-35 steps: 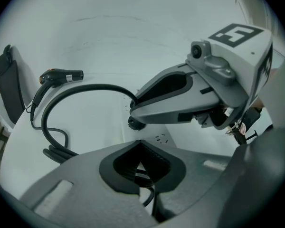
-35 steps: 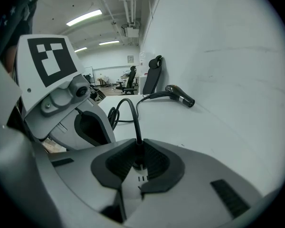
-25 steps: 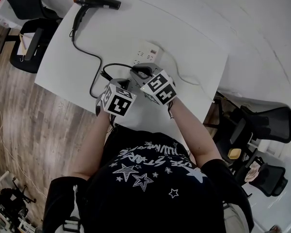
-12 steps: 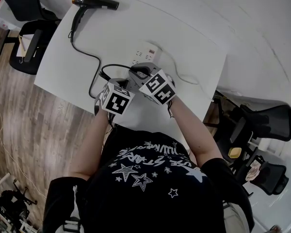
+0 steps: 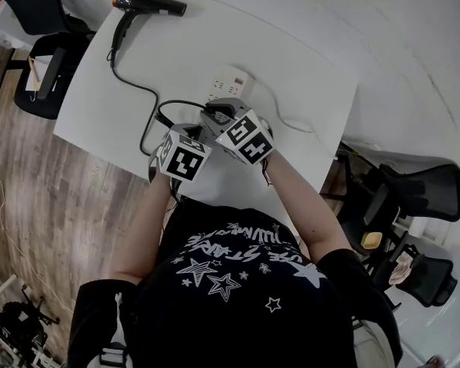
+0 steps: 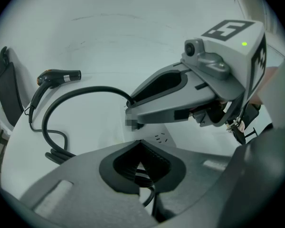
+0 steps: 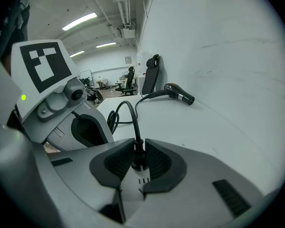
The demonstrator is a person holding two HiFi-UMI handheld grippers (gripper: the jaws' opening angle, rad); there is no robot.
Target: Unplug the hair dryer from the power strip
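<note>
The black hair dryer (image 5: 149, 2) lies at the table's far left corner, and its black cord (image 5: 142, 90) curls back toward me. A white power strip (image 5: 231, 81) sits mid-table. My right gripper (image 7: 138, 150) is shut on the dryer's black plug (image 7: 138, 156), which stands upright in the strip's socket (image 7: 141, 180). My left gripper (image 6: 140, 144) is beside it, its pads meeting at the tips just short of a socket (image 6: 161, 137). A stretch of black cord (image 6: 147, 191) shows beneath its jaws. In the head view both grippers (image 5: 195, 133) (image 5: 217, 117) crowd over the strip's near end.
The white table's front edge (image 5: 107, 148) is just left of my left gripper, with wooden floor below. A white cable (image 5: 295, 126) trails right from the strip. Black office chairs (image 5: 46, 60) (image 5: 414, 194) stand off both table ends. A white wall runs behind.
The right gripper's marker cube has edged slightly left and away from me over the strip. The left gripper has hardly moved.
</note>
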